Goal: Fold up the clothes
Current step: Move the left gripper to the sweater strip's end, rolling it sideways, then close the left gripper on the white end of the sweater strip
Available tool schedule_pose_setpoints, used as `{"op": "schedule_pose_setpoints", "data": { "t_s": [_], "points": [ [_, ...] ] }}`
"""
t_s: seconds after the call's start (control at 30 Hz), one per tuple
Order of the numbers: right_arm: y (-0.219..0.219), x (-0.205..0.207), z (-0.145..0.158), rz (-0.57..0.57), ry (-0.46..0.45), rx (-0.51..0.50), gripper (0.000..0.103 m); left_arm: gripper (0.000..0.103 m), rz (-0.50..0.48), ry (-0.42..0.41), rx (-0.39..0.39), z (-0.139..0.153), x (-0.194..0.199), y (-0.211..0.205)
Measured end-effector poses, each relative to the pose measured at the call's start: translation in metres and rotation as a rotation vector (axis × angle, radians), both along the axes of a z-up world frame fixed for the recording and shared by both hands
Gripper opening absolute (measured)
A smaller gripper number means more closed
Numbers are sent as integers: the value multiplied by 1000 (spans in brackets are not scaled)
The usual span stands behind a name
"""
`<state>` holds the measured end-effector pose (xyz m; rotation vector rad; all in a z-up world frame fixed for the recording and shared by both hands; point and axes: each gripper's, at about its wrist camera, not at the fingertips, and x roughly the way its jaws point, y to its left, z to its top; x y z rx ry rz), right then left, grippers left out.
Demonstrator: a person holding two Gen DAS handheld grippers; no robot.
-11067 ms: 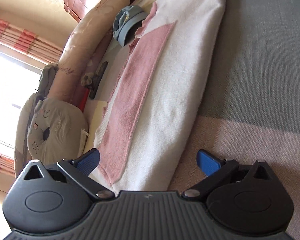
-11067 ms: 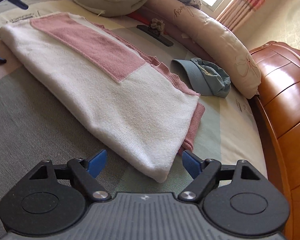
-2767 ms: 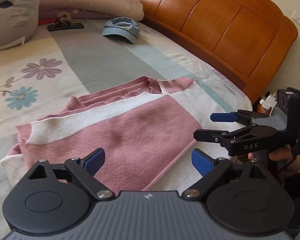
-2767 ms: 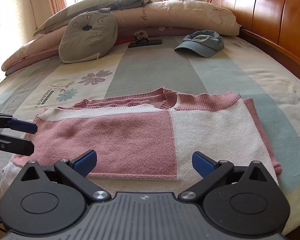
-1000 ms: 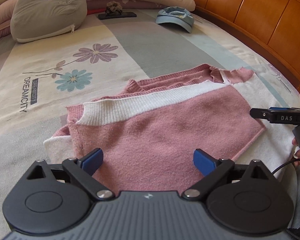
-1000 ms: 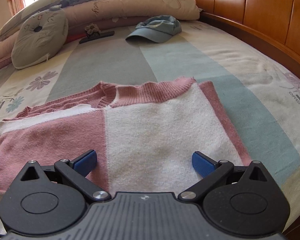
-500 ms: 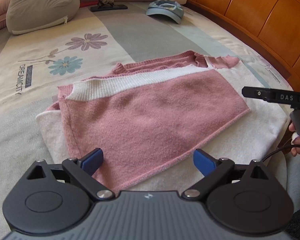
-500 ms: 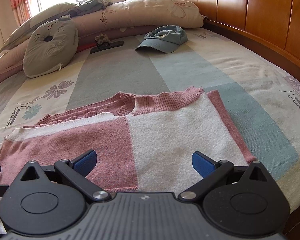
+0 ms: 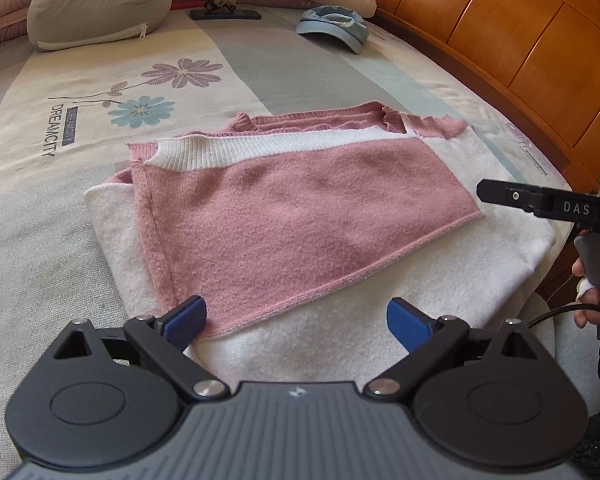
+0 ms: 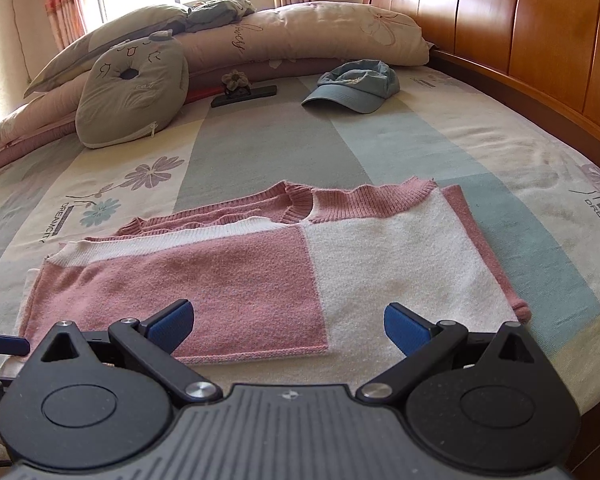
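Two views are examined. Left wrist view: the sweater [image 9: 300, 216] lies folded flat at frame centre on the bed [image 9: 260, 64], a pink panel laid across its white body. The left gripper [image 9: 298, 320] sits at the lower edge, fingers apart, gripping nothing. The right gripper [image 9: 540, 202] appears at right; its finger state cannot be told here.

Right wrist view: the sweater fills the middle, neckline toward the top. The right gripper [image 10: 288, 322] shows fingers apart, empty. Judgement: sleeves appear folded in; a further crosswise fold likely remains.

"DREAMCITY" on the bedsheet [image 9: 56, 128]; "DAS" on the right gripper [image 9: 548, 204].
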<state>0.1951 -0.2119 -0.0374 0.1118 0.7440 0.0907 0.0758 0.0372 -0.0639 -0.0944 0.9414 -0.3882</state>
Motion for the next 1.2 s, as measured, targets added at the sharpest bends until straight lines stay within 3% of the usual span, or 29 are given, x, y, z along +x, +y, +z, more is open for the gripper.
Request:
{"op": "schedule_pose_setpoints", "data": {
  "t_s": [0.2, 0.33, 0.53, 0.93, 1.2],
  "points": [
    [5, -16, 4, 24, -12, 69, 103, 97, 60, -43, -71, 18, -7, 23],
    [11, -25, 6, 47, -19, 102, 103, 97, 134, 3, -167, 18, -7, 48],
    [14, -36, 13, 77, -47, 129, 103, 97, 198, 19, -171, 17, -14, 62],
    [9, -48, 15, 56, -57, 178, 103, 97, 345, 137, -406, -20, -4, 100],
    [10, -43, 8, 46, -34, 169, 103, 98, 289, 211, -565, -42, 23, 104]
  ]
}}
